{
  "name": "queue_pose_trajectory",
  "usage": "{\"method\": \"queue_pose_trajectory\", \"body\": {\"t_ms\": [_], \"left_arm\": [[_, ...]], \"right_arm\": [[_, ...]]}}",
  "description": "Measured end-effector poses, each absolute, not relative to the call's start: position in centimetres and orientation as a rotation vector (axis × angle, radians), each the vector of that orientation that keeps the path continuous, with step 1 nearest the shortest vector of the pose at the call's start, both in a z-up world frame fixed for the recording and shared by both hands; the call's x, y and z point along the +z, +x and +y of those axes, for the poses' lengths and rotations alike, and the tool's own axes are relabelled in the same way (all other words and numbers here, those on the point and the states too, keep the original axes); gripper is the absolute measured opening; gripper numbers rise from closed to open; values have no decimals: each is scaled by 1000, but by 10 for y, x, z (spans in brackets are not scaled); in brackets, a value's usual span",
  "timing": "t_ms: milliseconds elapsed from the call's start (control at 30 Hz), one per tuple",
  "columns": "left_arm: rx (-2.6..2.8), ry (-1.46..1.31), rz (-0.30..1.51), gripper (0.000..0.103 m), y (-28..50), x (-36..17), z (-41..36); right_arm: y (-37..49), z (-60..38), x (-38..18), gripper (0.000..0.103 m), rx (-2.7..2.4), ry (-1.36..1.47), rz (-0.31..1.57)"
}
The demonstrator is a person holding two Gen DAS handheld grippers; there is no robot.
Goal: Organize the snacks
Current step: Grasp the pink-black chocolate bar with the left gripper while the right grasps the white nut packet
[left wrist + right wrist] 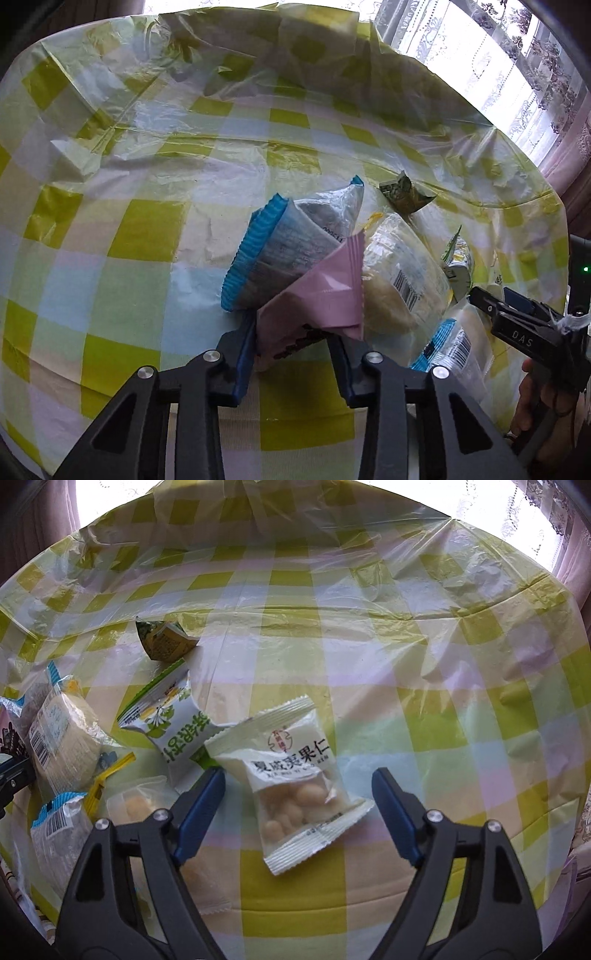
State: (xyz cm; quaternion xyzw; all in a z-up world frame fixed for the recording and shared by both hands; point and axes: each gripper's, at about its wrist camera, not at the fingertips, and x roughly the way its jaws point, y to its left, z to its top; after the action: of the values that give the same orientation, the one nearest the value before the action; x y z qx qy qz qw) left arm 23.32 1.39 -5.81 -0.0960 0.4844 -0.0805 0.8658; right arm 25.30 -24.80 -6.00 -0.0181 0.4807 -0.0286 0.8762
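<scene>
A pink snack packet [317,295] stands up off the table, its lower end pinched between the blue pads of my left gripper [291,343], which is shut on it. It leans against a clear packet with a blue crimped edge [273,251]. In the right wrist view a white packet of pale nuts [295,786] lies flat on the checked cloth. My right gripper [299,775] is open around it, one finger on each side, pads clear of the wrapper. Part of the right gripper's fingers [491,310] shows at the right edge of the left wrist view.
Several more snacks lie close together: a pale cake packet with a barcode [62,738], a green-and-white packet [177,731], a small dark green packet [166,642], a second blue-edged packet [59,823]. Crinkled plastic film covers the yellow-checked tablecloth [443,738]. Curtains hang behind the table.
</scene>
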Motion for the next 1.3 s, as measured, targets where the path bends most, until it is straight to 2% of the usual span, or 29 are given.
{"method": "queue_pose_trajectory", "body": {"t_ms": [33, 133, 200, 233, 267, 467, 500, 533, 567, 600, 800, 900, 933, 967, 1300], "left_arm": [[-163, -205, 1010, 29, 233, -58, 15], [-148, -231, 1000, 26, 233, -59, 21], [-140, -243, 988, 26, 232, -57, 23], [-139, -247, 985, 26, 231, -57, 24], [-137, -250, 986, 26, 231, -57, 24], [-104, -259, 984, 28, 227, -57, 28], [-99, -253, 984, 33, 227, -57, 28], [-98, -252, 981, 37, 226, -57, 28], [-99, -254, 975, 38, 226, -56, 28], [-93, -256, 970, 38, 225, -55, 29], [-81, -296, 953, 37, 223, -54, 38], [-82, -314, 945, 30, 222, -53, 41], [-81, -317, 940, 28, 221, -52, 41], [-81, -317, 937, 27, 221, -52, 42], [-49, -300, 896, 23, 206, -37, 43]], "right_arm": [[253, -250, -61, 79, -49, -16, 1000], [255, -255, -62, 76, -38, 17, 999], [255, -253, -61, 68, -32, 14, 991], [254, -253, -60, 57, -29, 14, 985], [253, -252, -59, 51, -25, 12, 980], [250, -253, -59, 52, -29, 19, 985], [250, -253, -58, 54, -33, 19, 987], [250, -253, -59, 60, -41, 16, 990], [250, -253, -58, 66, -48, 10, 989], [250, -253, -57, 67, -47, 7, 982], [253, -257, -58, 67, -55, 28, 984], [253, -258, -59, 62, -55, 35, 989], [253, -258, -59, 52, -54, 34, 989], [252, -257, -58, 48, -52, 32, 984], [232, -259, -45, 47, -49, 48, 970]]}}
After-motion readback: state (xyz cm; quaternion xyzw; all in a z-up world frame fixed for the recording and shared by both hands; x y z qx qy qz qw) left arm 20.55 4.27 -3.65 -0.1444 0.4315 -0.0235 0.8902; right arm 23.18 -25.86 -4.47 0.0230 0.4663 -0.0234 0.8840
